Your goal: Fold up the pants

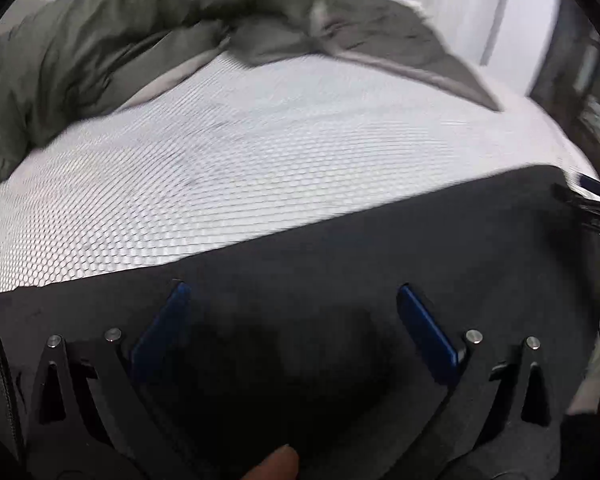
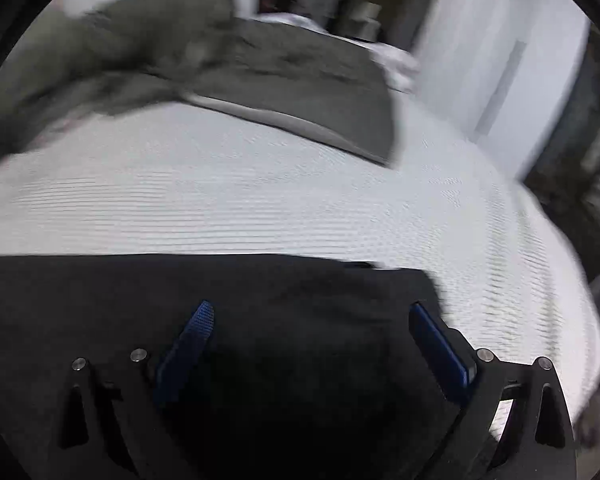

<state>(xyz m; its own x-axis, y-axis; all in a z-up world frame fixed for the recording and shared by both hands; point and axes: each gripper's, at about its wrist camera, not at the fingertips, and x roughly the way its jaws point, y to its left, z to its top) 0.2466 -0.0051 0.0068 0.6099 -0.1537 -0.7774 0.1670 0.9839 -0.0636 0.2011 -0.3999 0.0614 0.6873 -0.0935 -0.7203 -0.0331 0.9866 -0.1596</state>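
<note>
Pants (image 1: 340,248): dark fabric, lying flat along near edge of bed, straight far edge, one corner showing in right wrist view (image 2: 420,280); looks already laid out or part-folded, cannot tell which.
Left gripper (image 1: 292,300): over the pants, blue pads spread wide, nothing between them; blur hides whether the tips touch the cloth.
Right gripper (image 2: 312,320): over the pants near their right corner, pads apart, holding nothing.
Handling: soft, limp, light; likely to sag and wrinkle if lifted at one point, slides easily on the sheet.
Where to grip: pinch both layers at an edge or corner, one gripper per end, so the fold carries over evenly.
Bed (image 1: 260,152): white textured cover, bare between the pants and the far side.
Blanket (image 1: 120,32): grey-green, bunched at far edge, well apart from the pants.
Thumb (image 1: 276,464): tip showing at bottom of left wrist view.
Image quality: both views motion-blurred.
</note>
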